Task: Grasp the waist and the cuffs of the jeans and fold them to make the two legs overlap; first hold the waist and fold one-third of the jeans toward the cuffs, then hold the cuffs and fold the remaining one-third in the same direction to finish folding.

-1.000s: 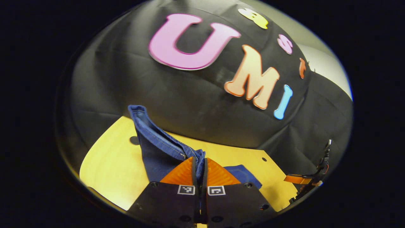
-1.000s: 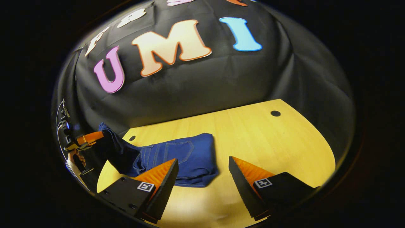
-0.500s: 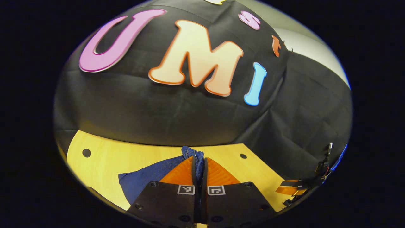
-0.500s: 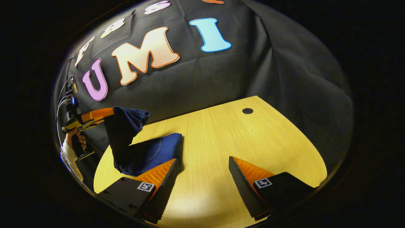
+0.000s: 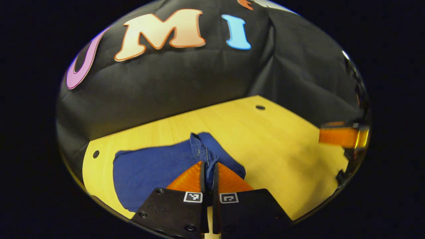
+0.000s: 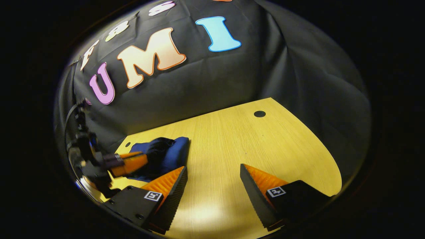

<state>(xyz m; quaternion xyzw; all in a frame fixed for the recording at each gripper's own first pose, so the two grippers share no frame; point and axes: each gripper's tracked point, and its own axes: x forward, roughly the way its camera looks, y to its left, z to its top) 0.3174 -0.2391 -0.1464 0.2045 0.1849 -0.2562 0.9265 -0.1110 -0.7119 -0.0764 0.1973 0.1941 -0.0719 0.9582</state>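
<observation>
left tool pinches jeans hem – right tool agape over table.

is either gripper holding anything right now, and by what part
The left gripper is shut on the jeans, pinching a stitched hem edge. The right gripper is open, holding nothing.

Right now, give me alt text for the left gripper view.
The left gripper is shut on a hemmed edge of the folded blue jeans, which lie on a yellow wooden table. The right gripper shows blurred at the right edge.
</observation>
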